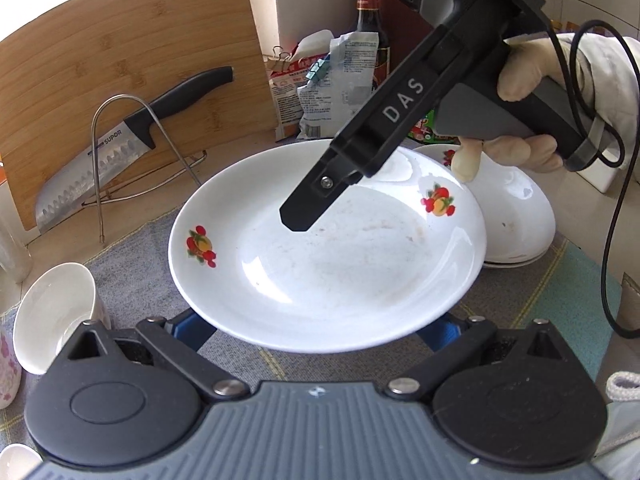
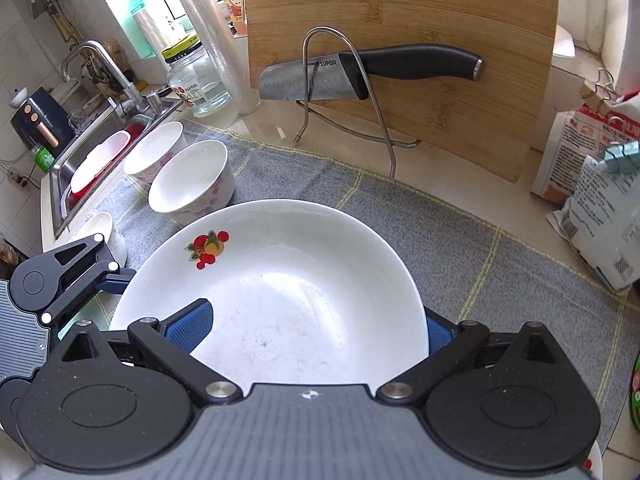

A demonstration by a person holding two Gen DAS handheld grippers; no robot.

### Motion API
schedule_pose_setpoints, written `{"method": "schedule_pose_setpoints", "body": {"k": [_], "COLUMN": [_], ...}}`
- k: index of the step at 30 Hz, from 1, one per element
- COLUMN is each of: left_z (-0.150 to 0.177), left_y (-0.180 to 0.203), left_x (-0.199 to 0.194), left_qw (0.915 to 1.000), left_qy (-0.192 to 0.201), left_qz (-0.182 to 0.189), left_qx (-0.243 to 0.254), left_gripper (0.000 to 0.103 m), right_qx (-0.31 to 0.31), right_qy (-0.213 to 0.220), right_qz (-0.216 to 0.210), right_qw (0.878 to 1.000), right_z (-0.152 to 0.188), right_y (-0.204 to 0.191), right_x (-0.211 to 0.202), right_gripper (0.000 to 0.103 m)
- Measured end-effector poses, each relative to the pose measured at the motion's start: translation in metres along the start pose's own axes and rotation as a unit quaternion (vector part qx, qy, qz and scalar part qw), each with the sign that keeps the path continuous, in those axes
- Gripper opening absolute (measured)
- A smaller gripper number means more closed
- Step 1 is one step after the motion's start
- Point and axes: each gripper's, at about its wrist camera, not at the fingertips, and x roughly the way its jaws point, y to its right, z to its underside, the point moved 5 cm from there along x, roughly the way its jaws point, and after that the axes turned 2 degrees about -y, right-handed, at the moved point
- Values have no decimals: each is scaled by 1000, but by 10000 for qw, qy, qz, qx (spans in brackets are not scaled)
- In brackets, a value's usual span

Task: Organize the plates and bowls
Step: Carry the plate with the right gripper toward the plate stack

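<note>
A white plate [image 1: 340, 264] [image 2: 288, 280] with fruit decals sits in the middle of the grey cloth [image 2: 500, 248]. My left gripper [image 1: 314, 332] is open, both blue fingers reaching under the plate's near rim. One of those fingers [image 2: 118, 280] shows at the plate's left edge. My right gripper [image 2: 316, 320] is open around the opposite rim, one pad over the plate's inside and the other hidden beneath. Its black finger [image 1: 304, 208] hovers over the plate. I cannot tell whether the plate rests on the cloth. White bowls [image 2: 192, 184] [image 2: 154, 154] [image 1: 56, 312] stand to the left.
More white dishes [image 1: 516, 216] sit behind the plate on the right. A knife [image 2: 340, 76] hangs in a wire rack against a bamboo board [image 2: 440, 20]. Food packets [image 2: 600, 208], a sauce bottle [image 1: 368, 20], a glass jar [image 2: 196, 80] and the sink [image 2: 100, 152] ring the cloth.
</note>
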Motion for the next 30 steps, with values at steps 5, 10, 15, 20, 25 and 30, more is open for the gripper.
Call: {"method": "schedule_pose_setpoints", "body": {"k": [5, 10, 15, 20, 25, 30], "left_z": [1, -2, -6, -11, -14, -17], "left_y": [10, 22, 38, 53, 63, 71], "left_x": [-4, -7, -7, -2, 6, 11], "left_qw": [9998, 9989, 9970, 9940, 9904, 9868], "left_qy": [4, 21, 52, 65, 58, 55], "left_qz": [129, 251, 446, 652, 870, 1070], "left_qx": [181, 402, 628, 872, 1070, 1216], "left_gripper": [102, 102, 102, 102, 102, 102], "right_qx": [154, 309, 532, 786, 1008, 1223], "right_qy": [97, 190, 297, 413, 484, 546], "right_qz": [67, 191, 361, 537, 717, 859], "right_qw": [9998, 9992, 9975, 9946, 9911, 9873], "right_z": [16, 31, 47, 66, 84, 98], "right_y": [-1, 2, 10, 18, 26, 34], "right_x": [-15, -29, -43, -60, -72, -83], "right_gripper": [103, 103, 103, 103, 103, 103]}}
